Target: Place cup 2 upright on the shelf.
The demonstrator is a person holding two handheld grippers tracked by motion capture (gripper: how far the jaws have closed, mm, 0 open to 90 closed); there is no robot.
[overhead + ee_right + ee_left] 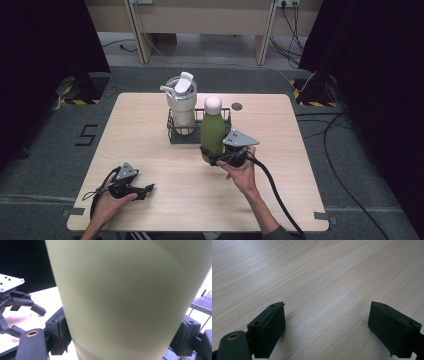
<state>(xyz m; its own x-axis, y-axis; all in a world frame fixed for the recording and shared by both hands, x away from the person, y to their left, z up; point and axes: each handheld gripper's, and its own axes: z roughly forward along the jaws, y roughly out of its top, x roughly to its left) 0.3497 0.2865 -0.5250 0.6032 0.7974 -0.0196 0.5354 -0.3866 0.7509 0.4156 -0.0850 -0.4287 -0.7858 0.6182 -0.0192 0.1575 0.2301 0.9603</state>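
Note:
A green bottle (212, 131) with a white round cap stands upright at the front right of a black wire rack (175, 137). My right gripper (214, 157) is shut on its lower body from the near side. In the right gripper view the bottle (125, 297) sits between the two pads of that gripper (122, 337), which press on its sides. A white tumbler (181, 102) with a lid stands in the rack's left half. My left gripper (149, 188) rests low at the table's front left, and in its own view it (327, 325) is open over bare wood.
The light wooden table (150, 150) has a small dark round inset (237, 106) behind the rack. The right gripper's cable (272, 190) trails to the front right edge. The left gripper (15, 302) shows far off in the right gripper view. Dark curtains flank the table.

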